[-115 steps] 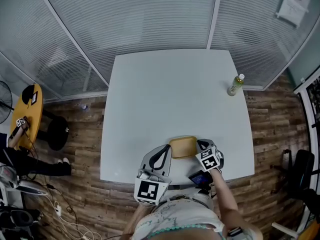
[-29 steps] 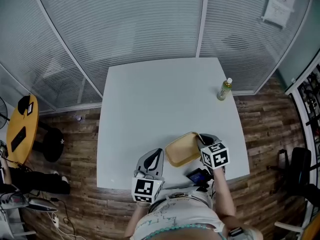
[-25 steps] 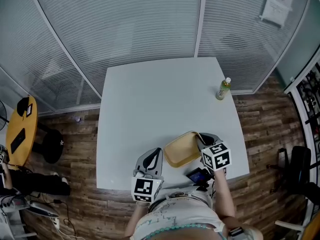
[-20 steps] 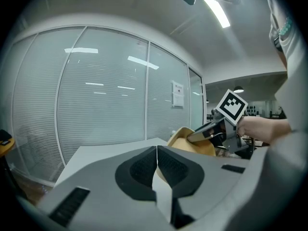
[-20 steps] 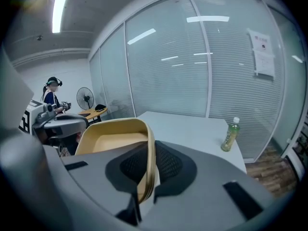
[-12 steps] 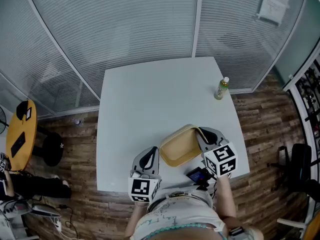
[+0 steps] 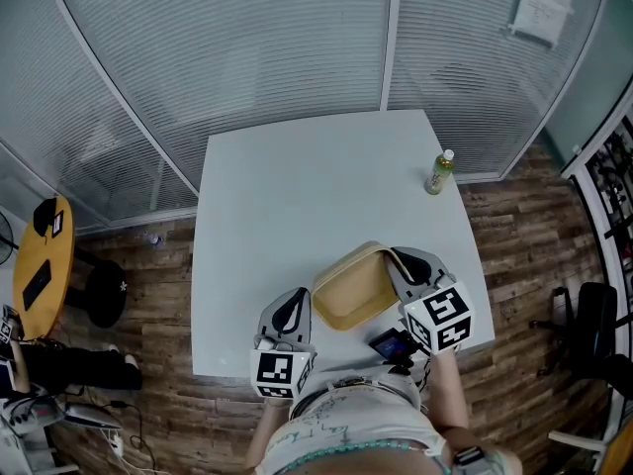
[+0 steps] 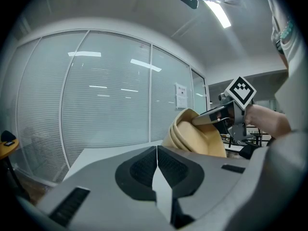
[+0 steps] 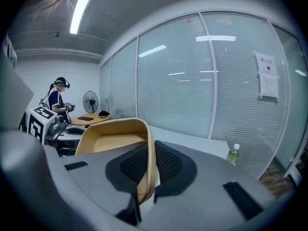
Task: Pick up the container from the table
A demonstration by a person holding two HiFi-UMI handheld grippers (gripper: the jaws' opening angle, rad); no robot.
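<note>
Your right gripper (image 9: pixel 144 173) is clamped on the tan container's (image 7: pixel 351 290) right rim, above the white table's (image 7: pixel 297 186) near edge. The mouth tilts up-left, and the long axis seems diagonal. Your left gripper (image 8: pixel 156 167) is closed and empty.

The left gripper's (image 8: pixel 157 153) own body hid the lower part of the tan container (image 8: pixel 202 139). A stretch of its rim was covered between the right gripper's (image 9: pixel 146 165) jaws. Beyond that gripper, the print on the wall notice (image 9: pixel 267 75) and the label on the bottle (image 9: pixel 232 155) were too small to read.
</note>
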